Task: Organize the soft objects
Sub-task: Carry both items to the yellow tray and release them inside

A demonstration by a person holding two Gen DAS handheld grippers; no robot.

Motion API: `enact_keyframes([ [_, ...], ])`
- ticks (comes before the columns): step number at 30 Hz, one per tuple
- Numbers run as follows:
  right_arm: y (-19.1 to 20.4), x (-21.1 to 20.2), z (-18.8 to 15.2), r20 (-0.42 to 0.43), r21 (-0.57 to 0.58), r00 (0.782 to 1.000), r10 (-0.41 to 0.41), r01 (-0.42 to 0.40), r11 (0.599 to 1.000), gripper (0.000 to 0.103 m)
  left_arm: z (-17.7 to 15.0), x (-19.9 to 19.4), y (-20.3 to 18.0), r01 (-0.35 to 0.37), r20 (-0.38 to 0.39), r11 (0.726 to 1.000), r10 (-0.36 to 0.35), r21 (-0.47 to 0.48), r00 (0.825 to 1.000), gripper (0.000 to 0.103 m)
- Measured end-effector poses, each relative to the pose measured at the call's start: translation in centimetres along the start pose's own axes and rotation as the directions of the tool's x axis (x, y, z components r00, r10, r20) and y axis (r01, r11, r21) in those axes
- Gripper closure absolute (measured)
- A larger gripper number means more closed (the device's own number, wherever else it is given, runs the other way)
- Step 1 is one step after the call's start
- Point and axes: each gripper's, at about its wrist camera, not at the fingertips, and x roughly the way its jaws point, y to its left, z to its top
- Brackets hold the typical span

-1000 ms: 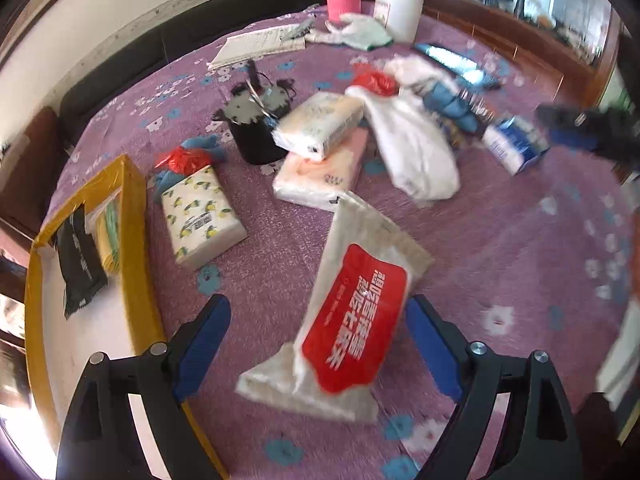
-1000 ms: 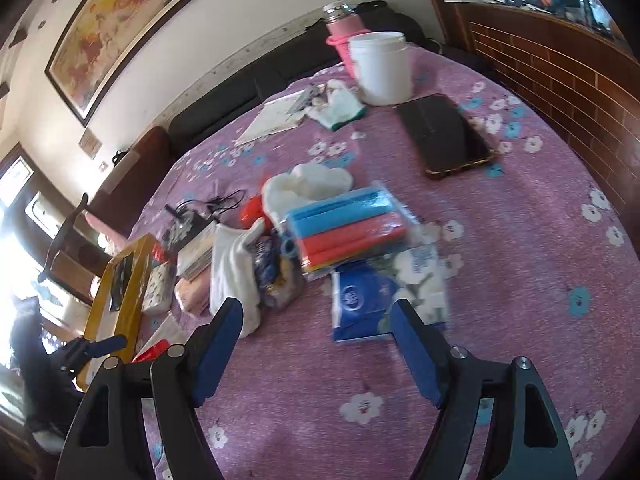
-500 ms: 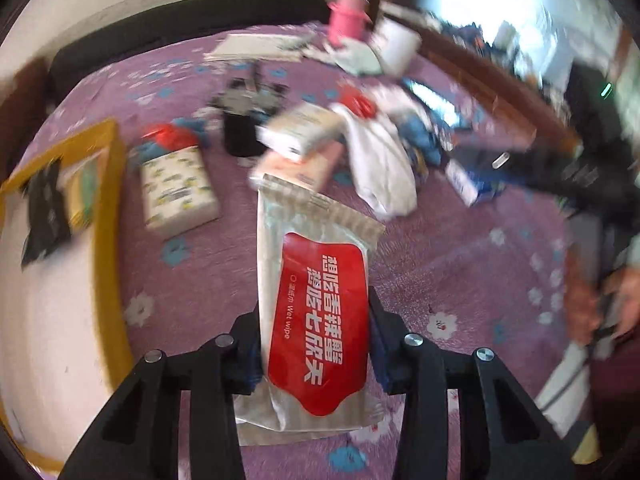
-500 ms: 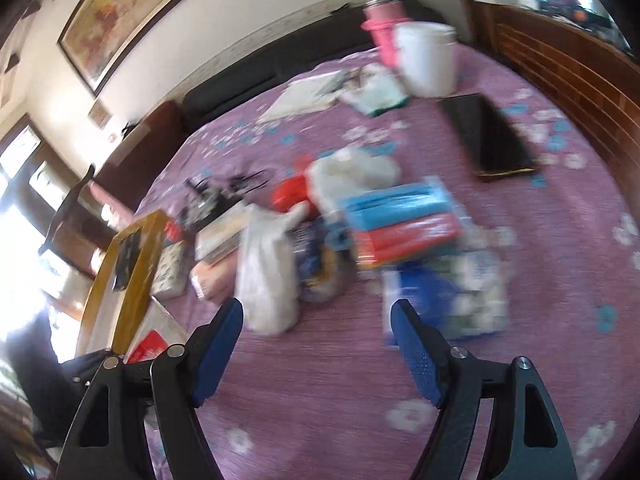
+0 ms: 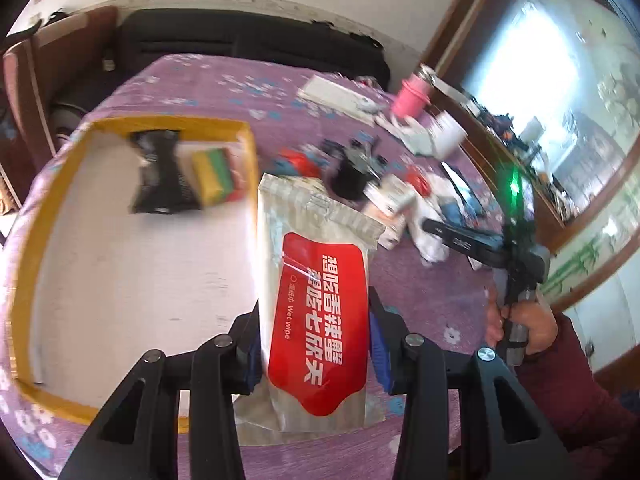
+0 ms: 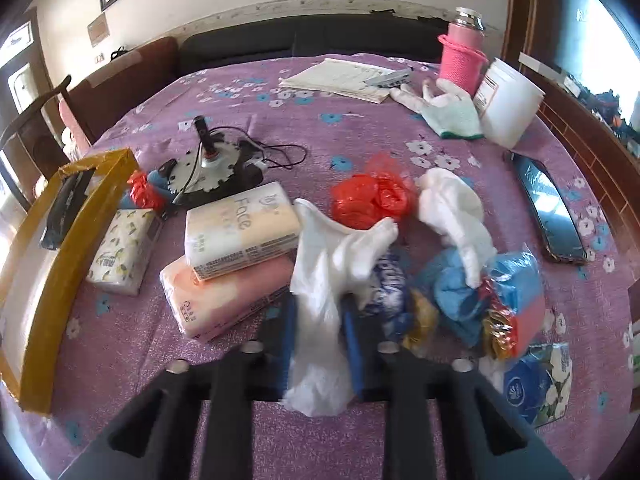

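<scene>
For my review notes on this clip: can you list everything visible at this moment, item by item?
wet wipe pack: 1, beige with red label, held above tray edge
white plastic bag: 1, white, table centre, pinched
tray: 1, yellow rim, left
black pouch: 1, black, in tray
sponge pack: 1, yellow and green, in tray
tissue packs: 2 stacked, cream on pink, centre-left
lemon tissue pack: 1, white-yellow, beside tray
red bags: 2, red, centre and near tray
gloves: white, far right
flask: 1, pink, far
tub: 1, white, beside flask
phone: 1, dark, right
left gripper: shut on pack
right gripper: shut on bag
hand: 1, holds right gripper
</scene>
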Motion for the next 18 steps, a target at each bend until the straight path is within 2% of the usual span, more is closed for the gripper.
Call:
enact_keyframes([
  [5,-1.2,-4.0,0.2,0.074,0.036,0.997,0.024,-0.027,0.999,0.09,0.6,-2.3,3.7,-0.041,0.043,0.997,0.044,-0.067,0.998,0.061],
  [10,0.7,-8.5,1.5,0.157,0.002,0.982,0.101,-0.103,0.995,0.09,2.6,-2.9,8.0,-0.159,0.02,0.981,0.162,-0.114,0.987,0.061],
  [15,5.5,-8.8,3.3,0.119,-0.061,0.961,0.249,-0.243,0.968,0.09,6.2,-0.5,12.4,-0.223,-0.056,0.963,0.217,-0.153,0.975,0.061],
  [18,9.6,-7.3,4.1,0.058,-0.088,0.939,0.338,-0.332,0.939,0.09,8.1,2.4,13.8,-0.307,-0.099,0.944,0.296,-0.122,0.95,0.061],
])
